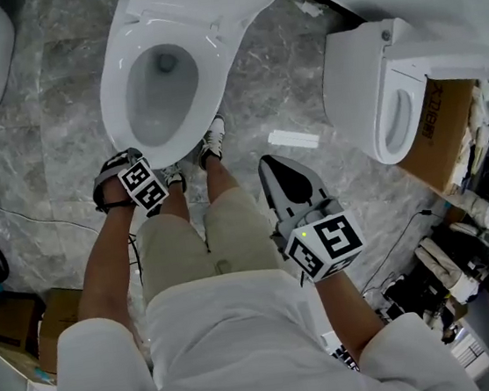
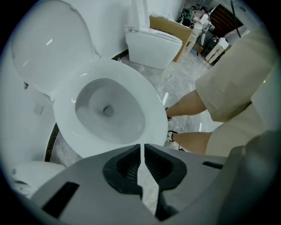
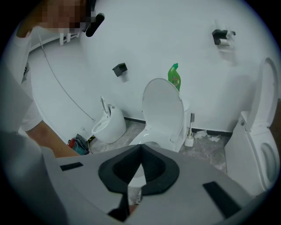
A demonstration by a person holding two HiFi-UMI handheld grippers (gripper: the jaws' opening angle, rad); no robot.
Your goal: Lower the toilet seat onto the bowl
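Though both are clenched and empty, left gripper (image 2: pixel 141 148) hangs nearer the bowl (image 1: pixel 113 102) than right gripper (image 1: pixel 275 169). Raised lid (image 2: pixel 48 48) stands beyond the bowl's far end.

White toilet seat (image 1: pixel 114 98) lies flat on bowl (image 1: pixel 164 98).

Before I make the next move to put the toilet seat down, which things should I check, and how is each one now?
1. Empty left gripper: ok, jaws almost closed, nothing between them.
2. Empty right gripper: ok, jaws closed.
3. Raised toilet lid: ok, it stands upright.
4. Seat position: cannot tell; the white ring on the bowl may be the seat or the rim.
5. Nothing lying in the bowl or on the ring: ok.
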